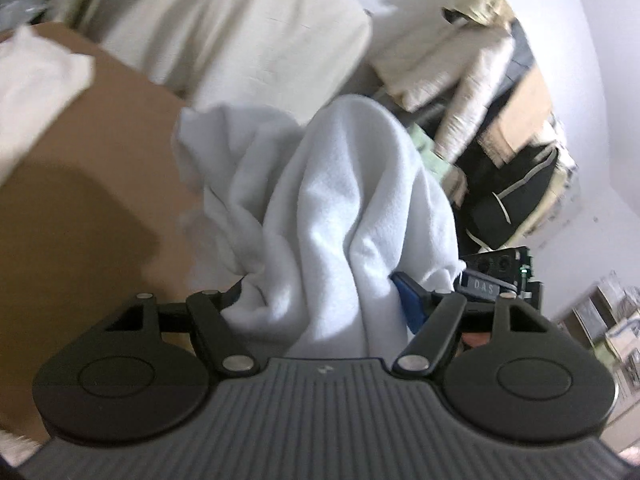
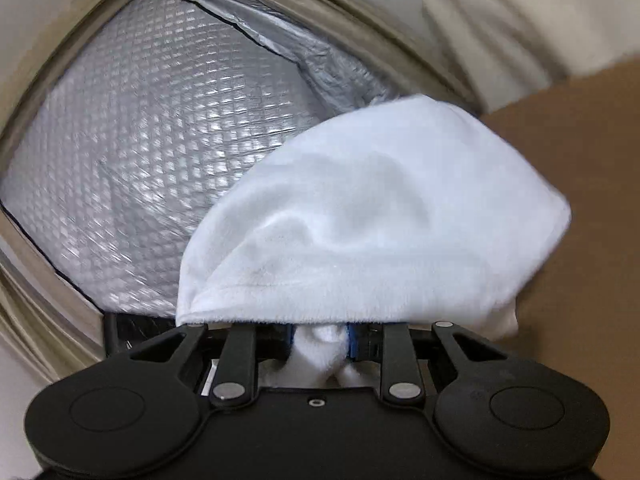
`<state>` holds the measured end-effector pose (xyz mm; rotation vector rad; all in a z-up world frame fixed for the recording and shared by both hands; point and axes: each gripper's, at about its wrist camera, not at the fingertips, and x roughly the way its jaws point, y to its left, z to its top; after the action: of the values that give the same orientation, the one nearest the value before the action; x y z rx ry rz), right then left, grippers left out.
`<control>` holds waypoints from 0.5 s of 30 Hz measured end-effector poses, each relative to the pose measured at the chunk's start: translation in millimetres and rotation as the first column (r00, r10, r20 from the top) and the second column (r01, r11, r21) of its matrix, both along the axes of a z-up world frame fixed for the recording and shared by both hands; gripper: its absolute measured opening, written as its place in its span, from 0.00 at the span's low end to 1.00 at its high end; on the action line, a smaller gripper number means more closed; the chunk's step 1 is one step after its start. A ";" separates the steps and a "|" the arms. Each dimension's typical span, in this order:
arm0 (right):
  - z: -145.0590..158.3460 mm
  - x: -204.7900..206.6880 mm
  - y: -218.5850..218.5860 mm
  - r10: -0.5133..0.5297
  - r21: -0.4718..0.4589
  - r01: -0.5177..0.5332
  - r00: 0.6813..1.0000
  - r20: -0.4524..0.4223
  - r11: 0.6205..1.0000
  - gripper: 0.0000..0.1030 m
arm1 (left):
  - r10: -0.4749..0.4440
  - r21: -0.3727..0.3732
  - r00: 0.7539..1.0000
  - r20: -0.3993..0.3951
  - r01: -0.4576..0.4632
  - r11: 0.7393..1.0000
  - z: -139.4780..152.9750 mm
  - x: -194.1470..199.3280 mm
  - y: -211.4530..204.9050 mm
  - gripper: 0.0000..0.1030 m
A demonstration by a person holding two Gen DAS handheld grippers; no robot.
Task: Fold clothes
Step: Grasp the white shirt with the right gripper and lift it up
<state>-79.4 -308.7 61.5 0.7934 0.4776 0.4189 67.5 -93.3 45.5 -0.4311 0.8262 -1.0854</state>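
1. Folding has hardly begun, as I judge it: the white cloth [image 1: 340,208] is bunched and draped with no flat panel or crease in either view.
2. What is done, from the look of it, is the pickup. I have the cloth off the brown surface [image 1: 80,200], hanging in loose folds ahead of both grippers.
3. What is left is nearly everything: spreading it out, laying it flat, then making the folds. I cannot tell what kind of garment it is.
4. My left gripper [image 1: 320,304] stands fairly wide, with a thick wad of cloth filling the gap between its fingers. A blue pad [image 1: 410,304] shows on the right side, against the fabric; the other pad is hidden under the cloth. I read this as a grip on a bulky bunch.
5. My right gripper [image 2: 318,340] is much narrower, its blue pads pinching a small tuck of the cloth [image 2: 360,220] between them. The rest billows forward over the fingertips and blocks much of the view ahead.
6. Beyond the right gripper, up and to the left, I see silver quilted foil [image 2: 140,160]. Beyond the left gripper, to the right, sits a pile of clutter [image 1: 500,120], with a cream cover [image 1: 240,32] above.
7. Both views are blurred, so fine edges of the cloth stay unclear.
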 end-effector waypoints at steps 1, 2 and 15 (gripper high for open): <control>9.3 -10.8 -10.1 -0.036 -0.093 0.036 0.999 0.005 0.995 0.27 | 0.004 0.004 1.000 0.017 -0.004 1.000 3.5 3.7 -12.0 0.68; 16.8 -21.4 -18.3 -0.092 -0.229 0.095 0.995 0.025 0.969 0.26 | 0.024 0.018 0.999 0.045 -0.025 1.000 4.3 9.9 -25.7 0.68; -105.7 -49.7 -141.3 -0.547 -0.447 0.438 0.825 -0.146 0.780 0.33 | 0.015 0.380 0.985 0.170 -0.080 0.922 -121.6 40.1 -141.1 0.70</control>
<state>-129.1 -449.9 -44.2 0.5478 0.5596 -0.2890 107.6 -234.5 -76.1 -0.0282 0.8542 -0.8720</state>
